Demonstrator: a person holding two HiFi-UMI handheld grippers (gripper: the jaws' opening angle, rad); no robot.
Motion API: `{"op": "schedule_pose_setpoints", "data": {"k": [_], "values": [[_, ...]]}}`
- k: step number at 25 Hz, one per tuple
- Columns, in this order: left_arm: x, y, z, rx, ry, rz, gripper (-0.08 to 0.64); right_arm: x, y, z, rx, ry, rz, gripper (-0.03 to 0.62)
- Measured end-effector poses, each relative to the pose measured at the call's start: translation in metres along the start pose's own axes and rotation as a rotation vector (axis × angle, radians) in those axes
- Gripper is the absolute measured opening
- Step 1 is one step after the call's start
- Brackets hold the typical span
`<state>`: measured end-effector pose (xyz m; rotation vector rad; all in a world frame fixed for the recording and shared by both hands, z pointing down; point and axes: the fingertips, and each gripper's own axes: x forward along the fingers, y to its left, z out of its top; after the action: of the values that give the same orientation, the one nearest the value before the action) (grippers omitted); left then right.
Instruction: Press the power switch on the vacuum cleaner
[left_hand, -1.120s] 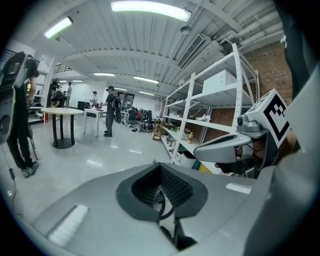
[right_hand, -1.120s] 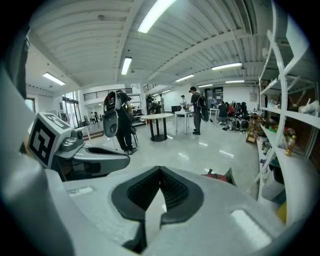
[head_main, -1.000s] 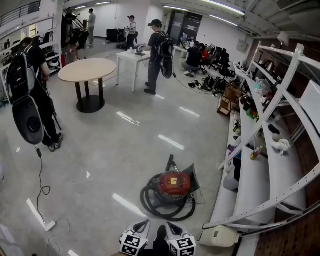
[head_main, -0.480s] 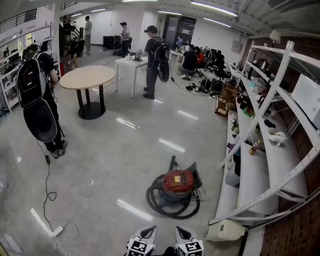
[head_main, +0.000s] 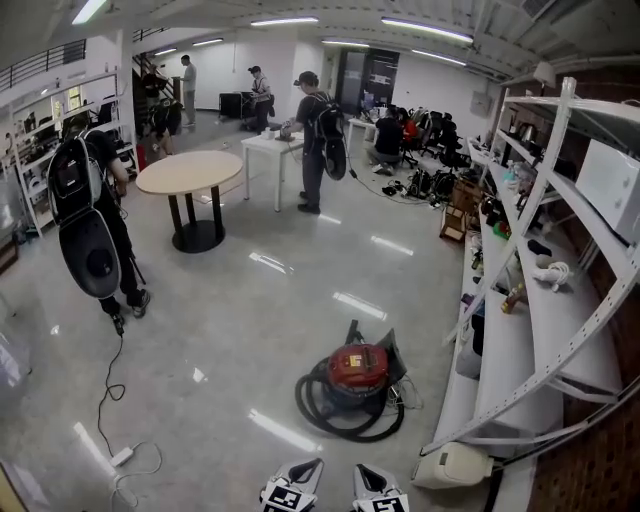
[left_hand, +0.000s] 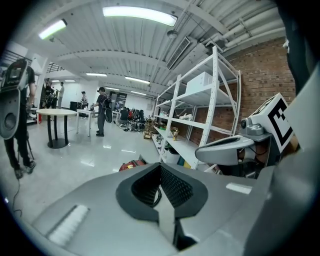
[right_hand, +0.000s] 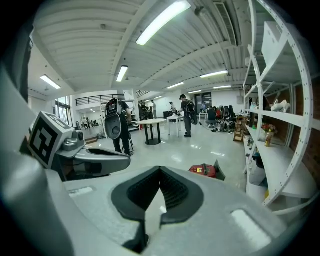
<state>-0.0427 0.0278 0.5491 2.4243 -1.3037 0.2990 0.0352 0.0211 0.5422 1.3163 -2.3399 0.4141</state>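
Observation:
A red vacuum cleaner (head_main: 357, 368) lies on the shiny floor with its black hose (head_main: 345, 412) coiled around it, just left of the shelf rack. Its switch is too small to make out. Both grippers are at the bottom edge of the head view, well short of it: left gripper (head_main: 293, 487), right gripper (head_main: 378, 492). In the left gripper view the left gripper (left_hand: 160, 172) is shut on nothing, and the vacuum cleaner (left_hand: 131, 164) shows beyond it. The right gripper (right_hand: 160, 172) is likewise shut and empty, with the vacuum cleaner (right_hand: 202, 170) ahead.
A white shelf rack (head_main: 545, 300) runs along the right, with a white container (head_main: 455, 465) at its foot. A power strip with cable (head_main: 120, 457) lies on the floor at left. A person with a backpack (head_main: 90, 230) stands near a round table (head_main: 190, 172).
The head view has tilted up a little, so both grippers sit lower at the bottom edge. The person with the backpack has shifted to the right. The vacuum cleaner has not moved.

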Motion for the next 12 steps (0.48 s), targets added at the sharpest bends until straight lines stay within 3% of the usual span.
{"op": "schedule_pose_setpoints", "data": {"k": [12], "values": [[-0.010,-0.079,-0.022,0.018,-0.025,0.062,0.015,-0.072,-0.024,-0.028,-0.008,-0.056,0.014,-0.008]]}}
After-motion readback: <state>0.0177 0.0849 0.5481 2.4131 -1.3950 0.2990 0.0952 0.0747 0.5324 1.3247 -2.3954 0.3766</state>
